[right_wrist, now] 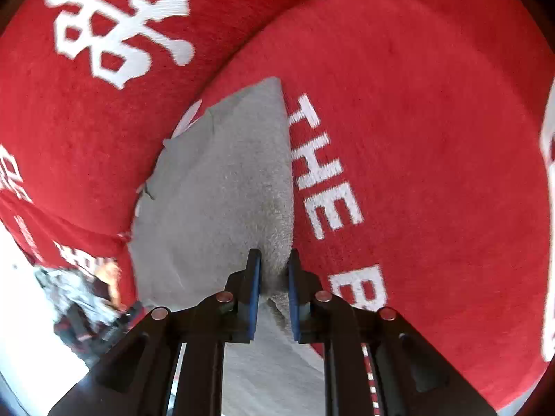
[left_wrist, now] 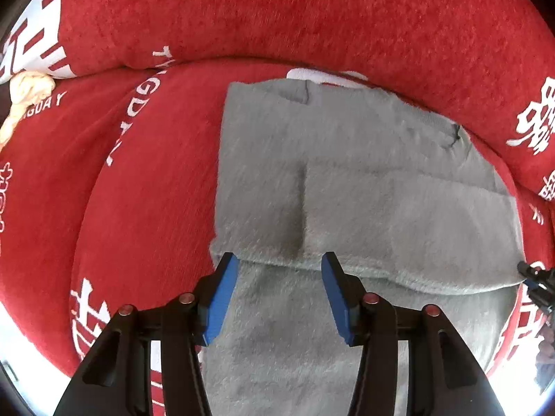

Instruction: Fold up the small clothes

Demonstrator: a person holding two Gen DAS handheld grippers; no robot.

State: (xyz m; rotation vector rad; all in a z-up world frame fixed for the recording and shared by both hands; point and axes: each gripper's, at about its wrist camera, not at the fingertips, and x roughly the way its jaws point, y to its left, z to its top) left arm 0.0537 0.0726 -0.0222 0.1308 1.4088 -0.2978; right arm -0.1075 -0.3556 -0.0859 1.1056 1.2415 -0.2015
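Grey garment lies flat on the red printed blanket, near edge folded over. Left gripper hovers at that fold, jaws apart, empty. Right gripper has jaws clamped on the garment's edge beside the "THE" lettering.

Both the left tongs and the right tongs are built of matte black plastic arms with slotted cut-outs, each arm studded with two round reddish-silver screw heads and ending in a flat blue pad.
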